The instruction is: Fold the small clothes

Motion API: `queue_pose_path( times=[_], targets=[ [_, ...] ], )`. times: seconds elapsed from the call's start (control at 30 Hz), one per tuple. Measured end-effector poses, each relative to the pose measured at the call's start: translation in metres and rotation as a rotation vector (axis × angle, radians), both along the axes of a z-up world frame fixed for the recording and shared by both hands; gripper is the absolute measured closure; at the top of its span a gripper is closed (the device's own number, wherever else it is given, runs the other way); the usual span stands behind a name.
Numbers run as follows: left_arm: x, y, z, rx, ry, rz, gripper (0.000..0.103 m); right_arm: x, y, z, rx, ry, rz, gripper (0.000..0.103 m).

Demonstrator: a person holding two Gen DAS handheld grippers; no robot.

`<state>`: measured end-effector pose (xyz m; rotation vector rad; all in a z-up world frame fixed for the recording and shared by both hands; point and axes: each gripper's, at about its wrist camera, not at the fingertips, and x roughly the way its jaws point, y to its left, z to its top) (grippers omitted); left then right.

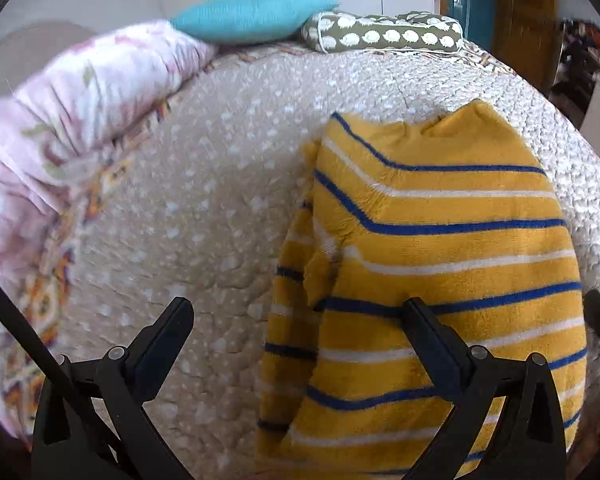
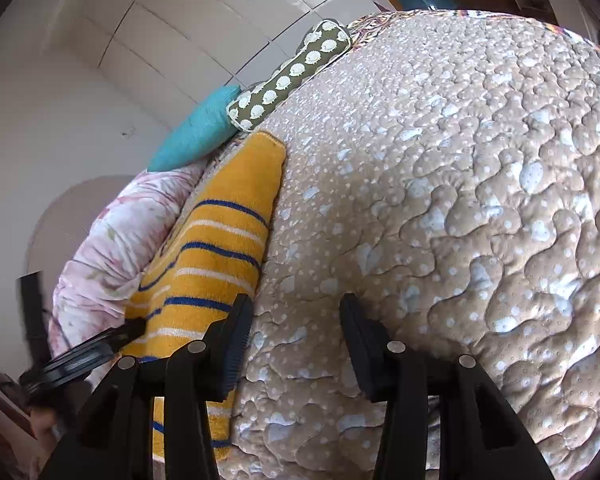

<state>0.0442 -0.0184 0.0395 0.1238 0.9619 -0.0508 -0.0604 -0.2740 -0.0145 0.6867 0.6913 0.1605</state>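
The sweater lies flat on the quilt, neck toward the far end of the bed. Far behind it, at the bed's head, a bolster lies with a cushion to its left. A bundled duvet sits along the bed's left edge, well apart from the sweater.

In the right wrist view the sweater lies left of the open quilt.

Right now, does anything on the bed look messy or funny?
A little. The yellow striped sweater lies with its left side bunched and doubled under, not flat. Both tongs, left and right, are open and hold nothing. Nothing looks spilled or torn.
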Motion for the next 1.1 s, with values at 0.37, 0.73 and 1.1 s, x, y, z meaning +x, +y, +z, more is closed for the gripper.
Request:
queue_pose_path(
  times=[0.37,0.73,1.1],
  targets=[
    [-0.085,0.062,0.01,-0.102,-0.054,0.009,0.0,-0.006,-0.006,-0.003,0.027,-0.013,0.0,0.054],
    [-0.152,0.055,-0.046,-0.048,0.012,0.049,0.0,-0.018,-0.001,-0.002,-0.003,0.018,-0.044,0.054],
    [-0.156,0.054,-0.044,-0.059,0.061,0.086,0.0,-0.092,0.03,0.003,-0.192,0.024,-0.056,0.051]
  ],
)
